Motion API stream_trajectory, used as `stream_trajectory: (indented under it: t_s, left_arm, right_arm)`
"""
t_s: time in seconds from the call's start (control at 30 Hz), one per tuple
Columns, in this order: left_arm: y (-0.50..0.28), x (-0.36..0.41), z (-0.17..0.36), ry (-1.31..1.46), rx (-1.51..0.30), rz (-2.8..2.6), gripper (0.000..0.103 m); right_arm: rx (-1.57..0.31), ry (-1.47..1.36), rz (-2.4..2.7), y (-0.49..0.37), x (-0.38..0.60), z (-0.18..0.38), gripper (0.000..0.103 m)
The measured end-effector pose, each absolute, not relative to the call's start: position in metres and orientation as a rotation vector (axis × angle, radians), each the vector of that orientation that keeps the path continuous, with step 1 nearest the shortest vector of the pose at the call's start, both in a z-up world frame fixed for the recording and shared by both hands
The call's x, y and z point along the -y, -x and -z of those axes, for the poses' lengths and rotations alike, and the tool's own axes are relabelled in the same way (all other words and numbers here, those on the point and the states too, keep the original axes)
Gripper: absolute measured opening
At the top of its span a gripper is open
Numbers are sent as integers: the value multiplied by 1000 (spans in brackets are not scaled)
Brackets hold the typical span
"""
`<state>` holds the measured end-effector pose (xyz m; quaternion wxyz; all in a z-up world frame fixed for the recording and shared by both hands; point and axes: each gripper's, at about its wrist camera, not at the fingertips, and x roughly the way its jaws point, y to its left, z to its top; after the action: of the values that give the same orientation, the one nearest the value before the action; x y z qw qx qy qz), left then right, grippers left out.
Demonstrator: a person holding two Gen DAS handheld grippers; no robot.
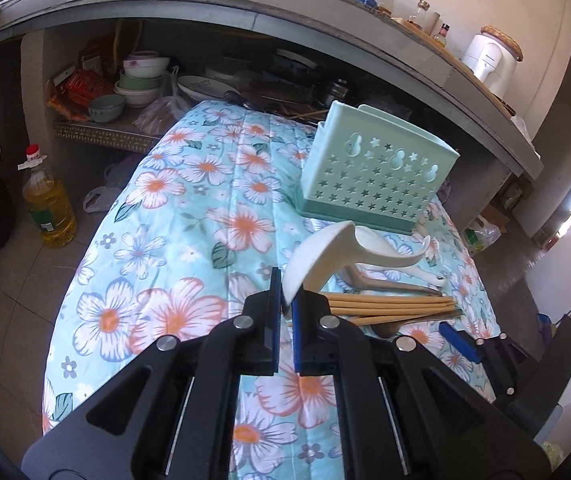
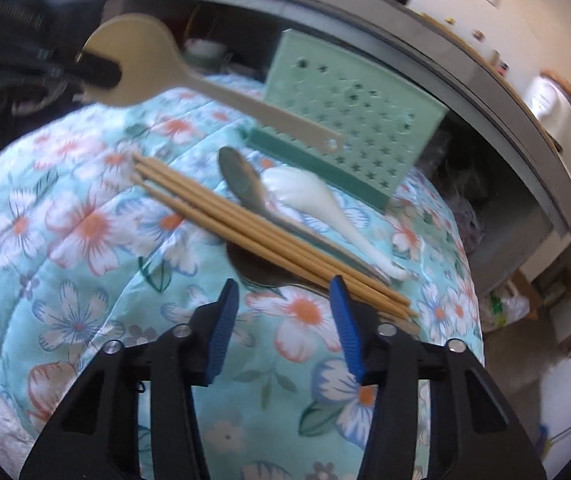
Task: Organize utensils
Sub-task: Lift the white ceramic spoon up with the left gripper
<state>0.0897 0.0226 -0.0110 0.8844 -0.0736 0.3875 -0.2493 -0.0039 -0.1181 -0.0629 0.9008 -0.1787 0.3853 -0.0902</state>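
Observation:
My left gripper [image 1: 286,298] is shut on the bowl edge of a cream rice paddle [image 1: 325,254] and holds it above the floral cloth; the right wrist view shows the paddle [image 2: 165,76] lifted, handle pointing at the mint-green utensil holder [image 1: 377,176] [image 2: 349,120]. Wooden chopsticks [image 1: 389,306] [image 2: 269,236], a metal spoon [image 2: 241,184] and a white ceramic spoon [image 2: 313,196] lie on the cloth in front of the holder. My right gripper [image 2: 283,300] is open and empty just before the chopsticks' near ends; its blue pad shows in the left wrist view [image 1: 459,340].
The floral cloth [image 1: 189,216] covers a small table. Behind it a grey counter [image 1: 245,4] overhangs a shelf of stacked bowls [image 1: 141,84] and plates. An oil bottle [image 1: 47,204] stands on the floor at left. Bottles and a white appliance [image 1: 489,56] sit on the counter.

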Motion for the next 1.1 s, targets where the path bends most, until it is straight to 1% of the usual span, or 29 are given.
stream_trajectory:
  t_s: [0.03,0.1,0.13,0.2,0.3,0.4,0.7,0.77,0.83,1.0,1.1]
  left_arm:
    - [-91,-24,11,152,-805,514,3]
    - [-91,-24,11,140,-795,502,3]
    - [-92,-25,12,136,-792,497,3]
    - [-95,-27,13,142,-796,490,3]
    - [-100,-29,16,147,-812,476,3]
    - [-103,-30,17,151,-815,463,3]
    - [-105,-32,14,149,-810,450,3]
    - [-105,-32,14,151,-807,448,3]
    - [-104,-32,12,150,-805,447,3]
    - [-102,-33,10,145,-797,445,3]
    - [-101,-32,10,142,-796,445,3]
  right_arm:
    - [-810,394,183,1,114,67,37]
    - [-837,417,174,-5,110,74,29]
    - [-844,431,178,-7,108,77,28]
    - [-851,464,174,-11,103,81,20]
    - [-864,511,169,-19,99,87,14]
    - [-880,530,167,-26,97,88,12]
    - [-903,597,163,-38,89,93,11]
    - [-905,591,153,-39,90,92,7]
    - [-907,569,141,-39,93,88,7]
    - [-911,524,71,-17,93,72,7]
    - [-905,543,25,3,82,66,7]
